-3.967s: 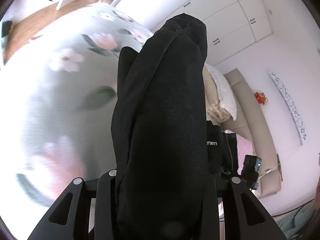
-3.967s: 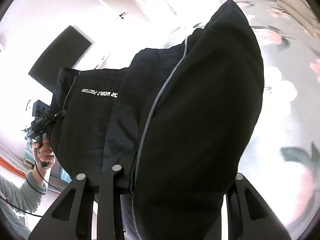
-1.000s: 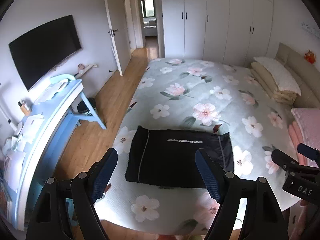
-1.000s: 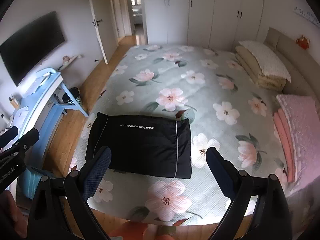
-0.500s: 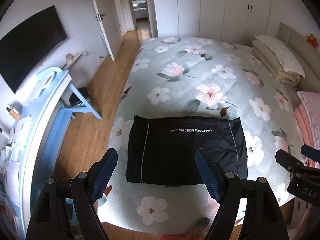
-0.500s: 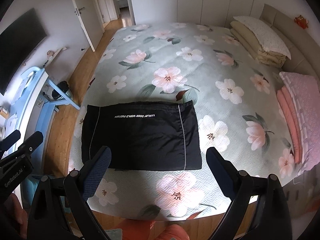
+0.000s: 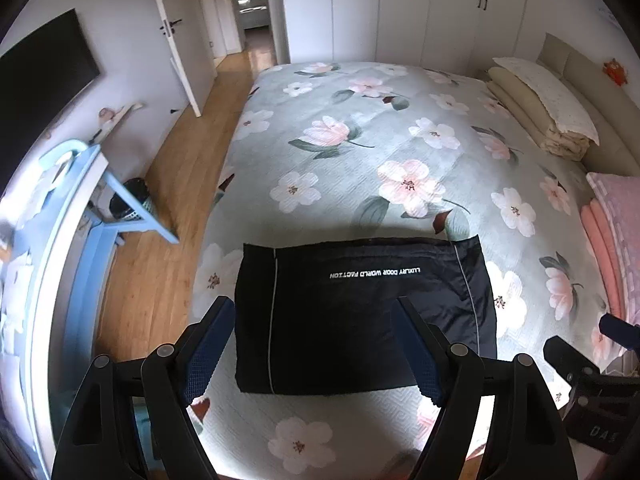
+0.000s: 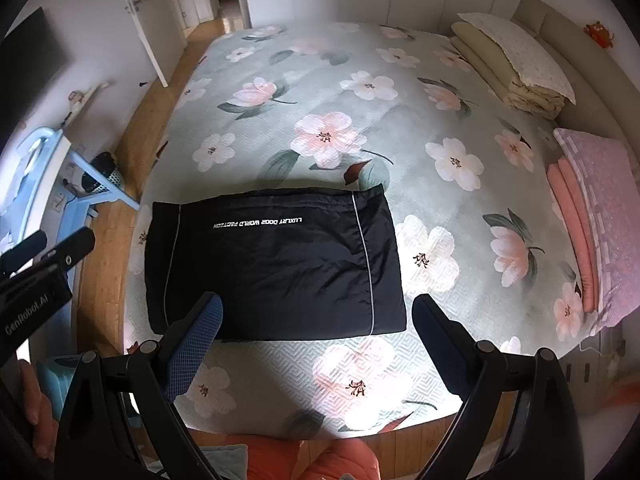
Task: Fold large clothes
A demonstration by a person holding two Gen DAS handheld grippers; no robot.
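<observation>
A black garment [image 7: 360, 312] with white lettering and thin grey piping lies folded into a flat rectangle near the foot edge of the bed; it also shows in the right wrist view [image 8: 276, 268]. My left gripper [image 7: 316, 336] is open and empty, held above the garment's near edge. My right gripper [image 8: 316, 328] is open and empty, above the garment's near right corner. Neither gripper touches the cloth.
The bed [image 7: 400, 128] has a pale green floral cover. Beige pillows [image 7: 540, 108] and pink folded blankets [image 8: 592, 216] lie at the right. A light blue desk [image 7: 60, 208] stands left by the wooden floor [image 7: 172, 184]. The other gripper's body [image 7: 592, 392] shows at right.
Four seconds ago both grippers were shut on the black garment, held up. Now it lies folded on the bed. Over the last second both open grippers have come lower and closer to it.
</observation>
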